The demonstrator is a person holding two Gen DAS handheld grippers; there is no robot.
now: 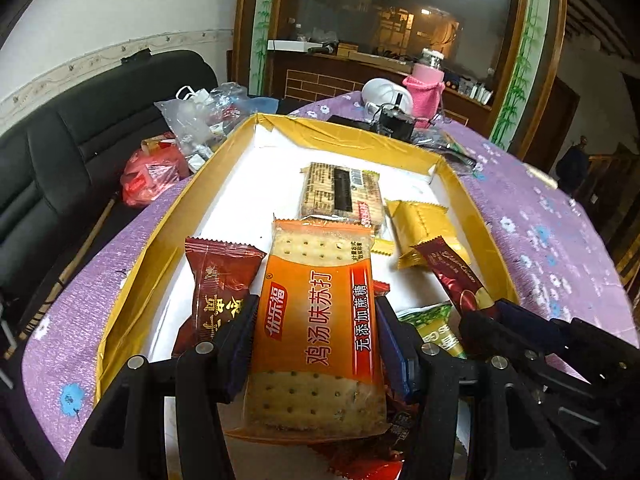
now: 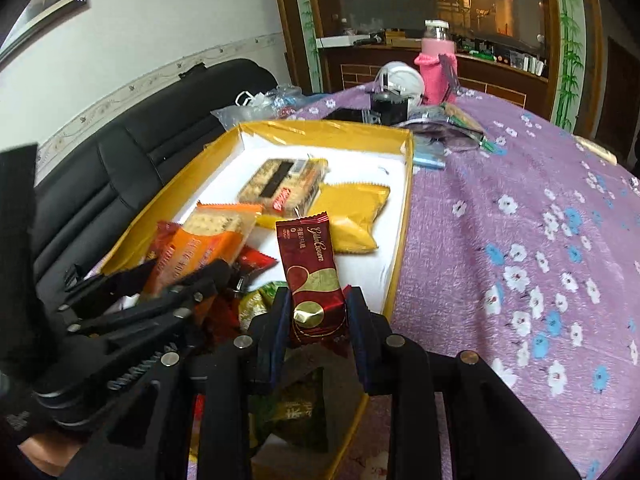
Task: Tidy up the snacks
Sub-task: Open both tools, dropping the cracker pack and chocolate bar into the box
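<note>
A yellow-walled box (image 1: pixel 352 136) with a white floor holds the snacks; it also shows in the right wrist view (image 2: pixel 404 216). My left gripper (image 1: pixel 316 332) is shut on an orange soda cracker pack (image 1: pixel 320 320) and holds it over the near end of the box. My right gripper (image 2: pixel 318 320) is shut on a dark red Golden Crown wafer pack (image 2: pixel 312 272), also over the near end. In the box lie a clear cracker pack (image 1: pixel 340 192), a yellow pack (image 1: pixel 424 232), a dark red snack (image 1: pixel 220 280) and a green pack (image 1: pixel 436 320).
The box sits on a table with a purple flowered cloth (image 2: pixel 520 240). At the far end stand a pink bottle (image 2: pixel 436 68), a white helmet-like object (image 2: pixel 400 78) and a black device (image 2: pixel 388 108). A black sofa (image 1: pixel 80 152) with plastic bags (image 1: pixel 192 120) is on the left.
</note>
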